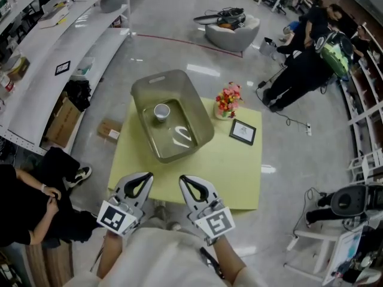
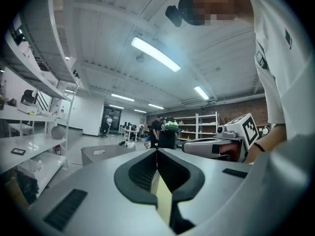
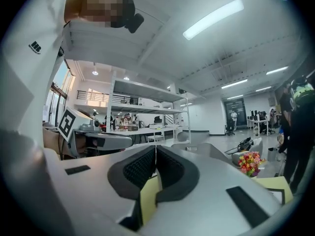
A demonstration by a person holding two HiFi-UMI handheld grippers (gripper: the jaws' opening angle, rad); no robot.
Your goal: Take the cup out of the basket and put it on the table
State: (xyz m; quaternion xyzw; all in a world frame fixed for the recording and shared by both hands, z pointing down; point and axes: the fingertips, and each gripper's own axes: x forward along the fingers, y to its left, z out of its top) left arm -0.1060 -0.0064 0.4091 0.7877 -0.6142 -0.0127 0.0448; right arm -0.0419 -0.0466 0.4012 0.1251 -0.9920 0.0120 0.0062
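I'm looking down on a square bench point(image 1: 239, 178) with a pale yellow-green top, standing on a glossy grey floor point(image 1: 179, 46). A grey plastic basket point(image 1: 202, 119) sits on the far left part of the bench and hides that corner from me; its long side runs from the far edge toward the middle. Just beside the basket, near the far edge, stands a small bunch of red and pink flowers point(image 1: 228, 100). A dark-rimmed frame point(image 1: 243, 131) lies flat close to the right edge, on the near side of the flowers.
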